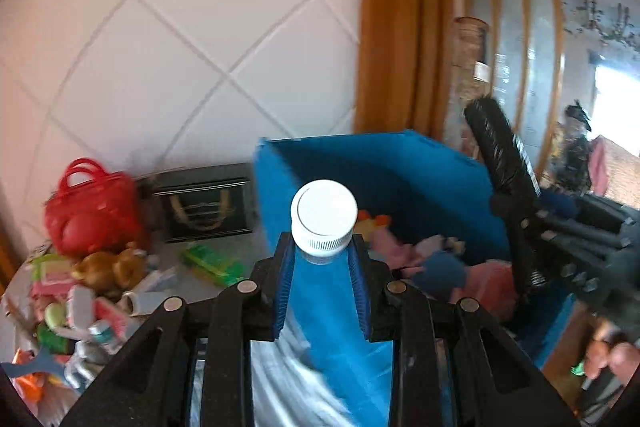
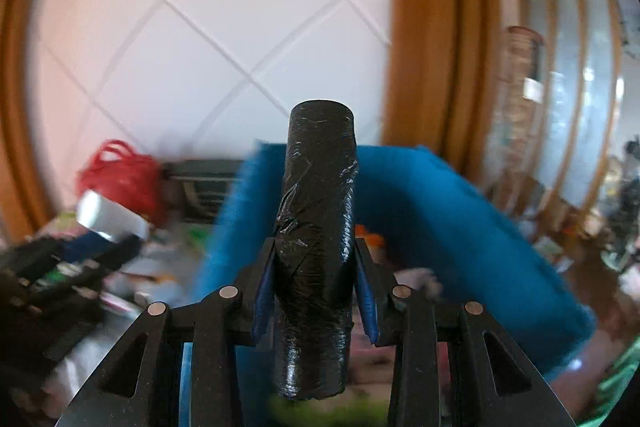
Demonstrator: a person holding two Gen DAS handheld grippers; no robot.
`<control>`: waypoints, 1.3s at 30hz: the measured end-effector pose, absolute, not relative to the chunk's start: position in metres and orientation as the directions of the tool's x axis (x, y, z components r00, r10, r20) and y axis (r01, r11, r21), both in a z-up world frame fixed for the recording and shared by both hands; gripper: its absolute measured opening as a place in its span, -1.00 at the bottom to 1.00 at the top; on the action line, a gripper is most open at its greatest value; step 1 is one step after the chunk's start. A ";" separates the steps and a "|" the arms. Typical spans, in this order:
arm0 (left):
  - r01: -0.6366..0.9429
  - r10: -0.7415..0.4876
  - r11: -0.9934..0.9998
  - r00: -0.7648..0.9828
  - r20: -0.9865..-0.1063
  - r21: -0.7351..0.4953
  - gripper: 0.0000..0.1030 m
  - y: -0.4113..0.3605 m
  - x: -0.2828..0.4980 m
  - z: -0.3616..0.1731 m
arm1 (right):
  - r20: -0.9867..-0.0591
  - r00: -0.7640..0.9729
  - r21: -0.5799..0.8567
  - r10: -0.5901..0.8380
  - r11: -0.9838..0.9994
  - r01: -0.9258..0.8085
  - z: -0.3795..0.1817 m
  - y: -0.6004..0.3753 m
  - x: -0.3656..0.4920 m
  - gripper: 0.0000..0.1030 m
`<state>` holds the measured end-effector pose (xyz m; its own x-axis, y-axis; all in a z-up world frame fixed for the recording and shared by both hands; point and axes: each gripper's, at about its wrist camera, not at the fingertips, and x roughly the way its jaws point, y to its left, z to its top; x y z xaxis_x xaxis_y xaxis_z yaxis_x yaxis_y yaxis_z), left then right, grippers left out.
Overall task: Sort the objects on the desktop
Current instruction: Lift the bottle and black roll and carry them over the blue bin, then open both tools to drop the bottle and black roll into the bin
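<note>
White wall tiles (image 1: 180, 39) set in a diagonal grid fill the background, with a wooden door frame (image 1: 396, 27) at their right edge and a glass-fronted cabinet (image 1: 516, 39) beyond it. Below lies a grey table (image 1: 200, 267), crowded on its left side.

My left gripper (image 1: 322, 263) pinches one bottle (image 1: 324, 219) just under its white cap, blue pads on both sides of the neck. My right gripper (image 2: 316, 283) is clamped around one black roll (image 2: 316, 227), which stands up between the fingers; from the left camera the same roll (image 1: 504, 163) shows at the right.

One blue bin (image 1: 384, 167) stands on the table behind both held things, with soft toys in pink, blue and orange lying inside it; I cannot count them through the blur. Left of the bin I see one dark box (image 1: 202, 203) against the wall, one red bag (image 1: 94, 203) beside it, one brown toy bear (image 1: 110, 269), one green pack (image 1: 212, 263), and a heap of small tubes and packets (image 1: 76, 323) too jumbled to number.
</note>
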<state>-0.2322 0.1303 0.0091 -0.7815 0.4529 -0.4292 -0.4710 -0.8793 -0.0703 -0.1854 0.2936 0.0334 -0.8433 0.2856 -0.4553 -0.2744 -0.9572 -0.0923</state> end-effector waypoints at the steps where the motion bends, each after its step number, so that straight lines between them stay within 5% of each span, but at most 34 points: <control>1: -0.482 0.460 -0.874 -0.775 -0.434 -0.066 -0.48 0.145 -0.232 0.011 | -0.461 -0.832 -0.108 0.309 -0.950 -0.292 0.031 0.303 -0.185 -0.32; 16: -0.548 0.434 -0.837 -0.667 -0.605 0.004 -0.48 0.268 -0.226 -0.003 | -0.593 -0.719 -0.124 0.363 -0.923 -0.364 -0.020 0.442 -0.174 -0.32; 29: -0.494 0.352 -0.869 -0.661 -0.662 0.032 -0.45 0.284 -0.233 -0.014 | -0.601 -0.708 -0.146 0.371 -0.922 -0.359 -0.028 0.465 -0.177 -0.32; 33: -0.462 0.334 -0.886 -0.689 -0.644 0.034 0.41 0.280 -0.230 -0.010 | -0.595 -0.708 -0.168 0.381 -0.920 -0.353 -0.028 0.462 -0.177 -0.31; 39: -0.444 0.321 -0.895 -0.717 -0.618 0.050 0.51 0.278 -0.224 -0.005 | -0.588 -0.719 -0.165 0.371 -0.925 -0.342 -0.027 0.462 -0.176 -0.26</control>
<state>-0.2235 0.2778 -0.0049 -0.7174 0.3213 -0.6181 -0.4440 -0.8946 0.0503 -0.1759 0.4620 -0.0266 -0.7193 0.3706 -0.5876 -0.3417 -0.9252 -0.1652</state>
